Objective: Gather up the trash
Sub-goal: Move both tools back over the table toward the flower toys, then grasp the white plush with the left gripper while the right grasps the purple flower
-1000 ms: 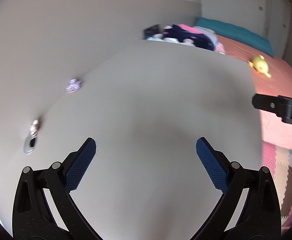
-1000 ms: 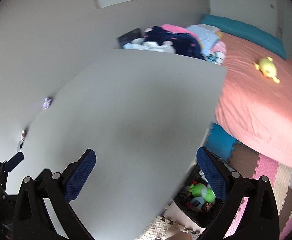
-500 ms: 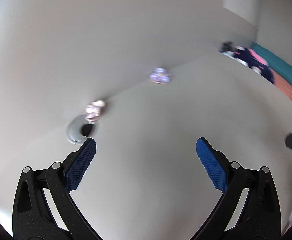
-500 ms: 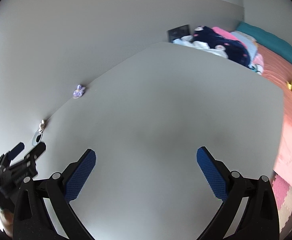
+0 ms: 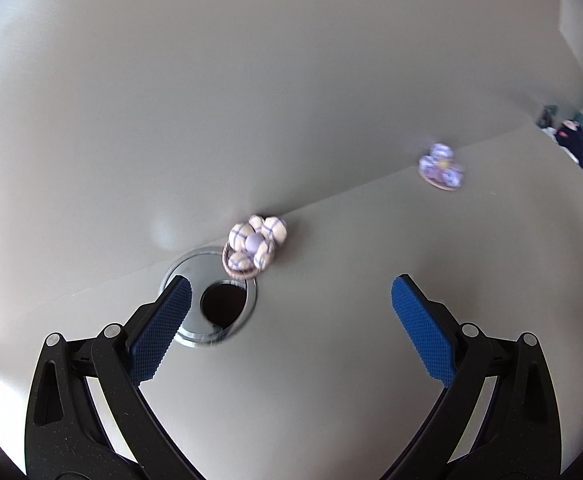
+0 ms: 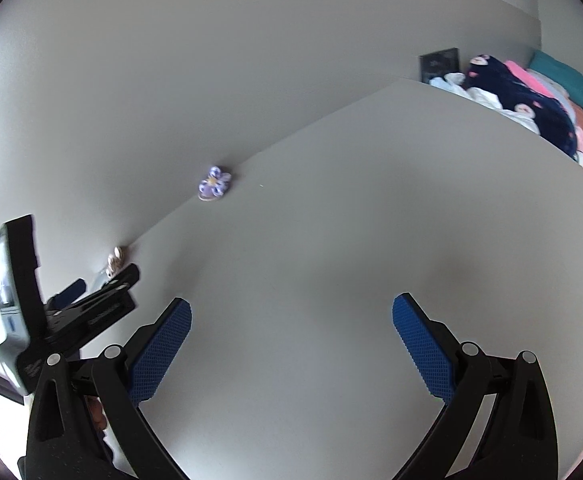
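Grey desk (image 5: 331, 360), wall-edge clutter (image 5: 256, 247)

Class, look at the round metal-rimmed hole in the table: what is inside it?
Inside the hole only darkness shows; its contents are hidden. A small wrapper bundle overlaps the metal rim's far edge.

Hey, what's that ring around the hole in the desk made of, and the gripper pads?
Ring: looks like brushed metal or silver plastic, with a smooth, dull shine; it's blurred, so I'm unsure. Left gripper pads: blue, matte, cross-hatched, probably rubber or textured plastic. Desk: matte grey, perhaps laminate.
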